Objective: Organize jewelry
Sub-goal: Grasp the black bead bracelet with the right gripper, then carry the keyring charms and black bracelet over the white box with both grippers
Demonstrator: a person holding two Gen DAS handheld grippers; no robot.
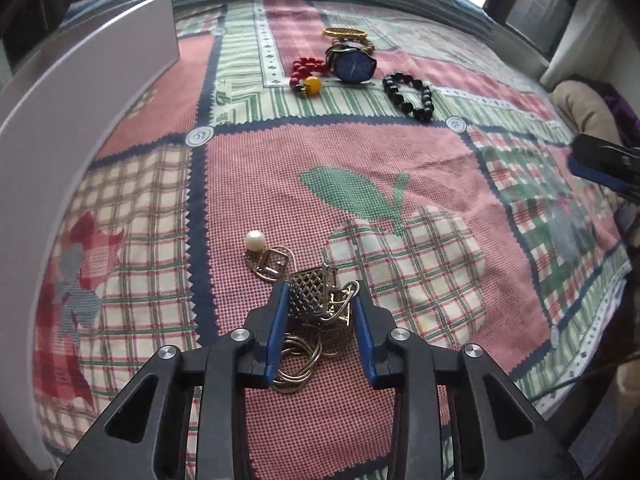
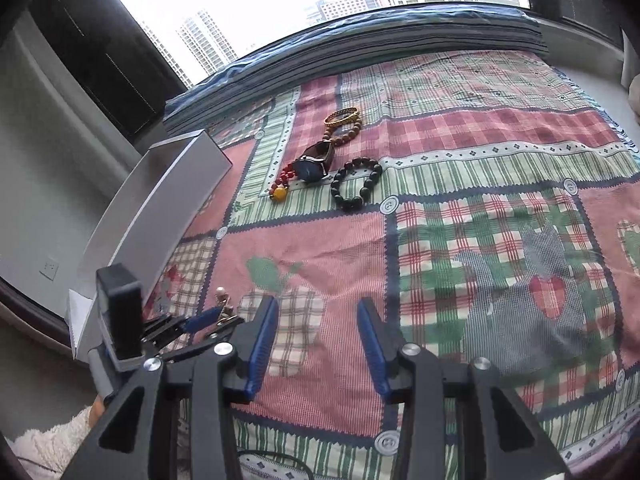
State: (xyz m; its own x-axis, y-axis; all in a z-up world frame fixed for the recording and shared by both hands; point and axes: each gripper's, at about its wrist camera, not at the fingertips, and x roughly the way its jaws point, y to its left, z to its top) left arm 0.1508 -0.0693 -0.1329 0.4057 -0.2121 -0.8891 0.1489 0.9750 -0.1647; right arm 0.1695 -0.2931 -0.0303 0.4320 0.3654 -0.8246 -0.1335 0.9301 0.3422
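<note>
My left gripper is open, its blue pads either side of a tangle of gold chain necklace with a lattice pendant and a white pearl lying on the patchwork cloth. Farther back lie a blue-faced watch, a red bead bracelet with an amber bead, a black bead bracelet and a gold bangle. My right gripper is open and empty above the cloth. It sees the left gripper at its left, and the watch and black bracelet ahead.
An open white box stands along the left edge of the cloth; it also shows in the right wrist view. The patchwork cloth covers the surface up to a window ledge. A beige cushion lies at the right.
</note>
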